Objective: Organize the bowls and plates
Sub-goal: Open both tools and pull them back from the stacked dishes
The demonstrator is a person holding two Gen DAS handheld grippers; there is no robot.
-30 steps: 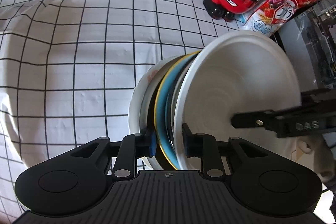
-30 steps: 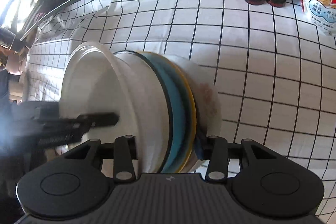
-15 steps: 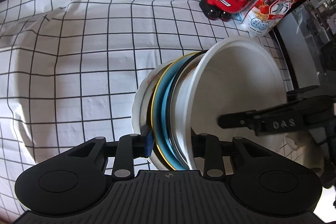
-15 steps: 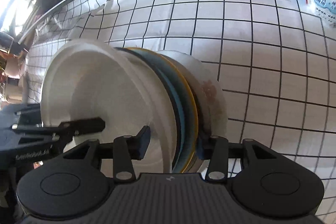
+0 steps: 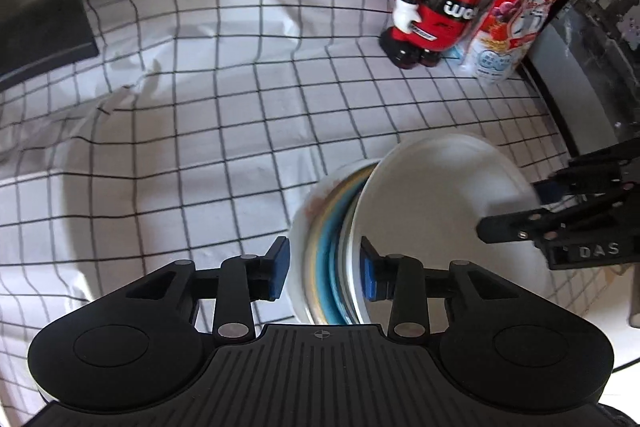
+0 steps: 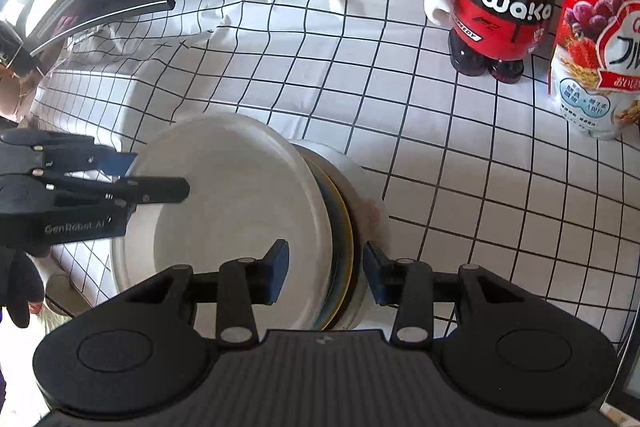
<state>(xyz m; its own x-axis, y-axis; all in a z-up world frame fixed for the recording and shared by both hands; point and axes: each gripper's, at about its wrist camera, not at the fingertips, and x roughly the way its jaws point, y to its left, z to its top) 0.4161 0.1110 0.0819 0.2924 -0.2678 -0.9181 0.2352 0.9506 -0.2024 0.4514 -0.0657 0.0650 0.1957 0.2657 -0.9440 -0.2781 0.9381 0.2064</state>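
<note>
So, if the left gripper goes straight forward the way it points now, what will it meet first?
Probably the stack of dishes standing between the opening jaws of the left gripper; past it lies the checked cloth. Depth is unclear.

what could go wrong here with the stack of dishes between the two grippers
1. The left gripper is opening with the stack of dishes between its jaws, and a gap shows at one pad. I cannot tell whether the right gripper clamps firmly; if not, the stack may tip or drop.
2. The dishes appear to stand on edge and differ in size, so the white plate could slide off the white bowl.
3. The checked cloth is wrinkled, so a set-down might rock.
</note>
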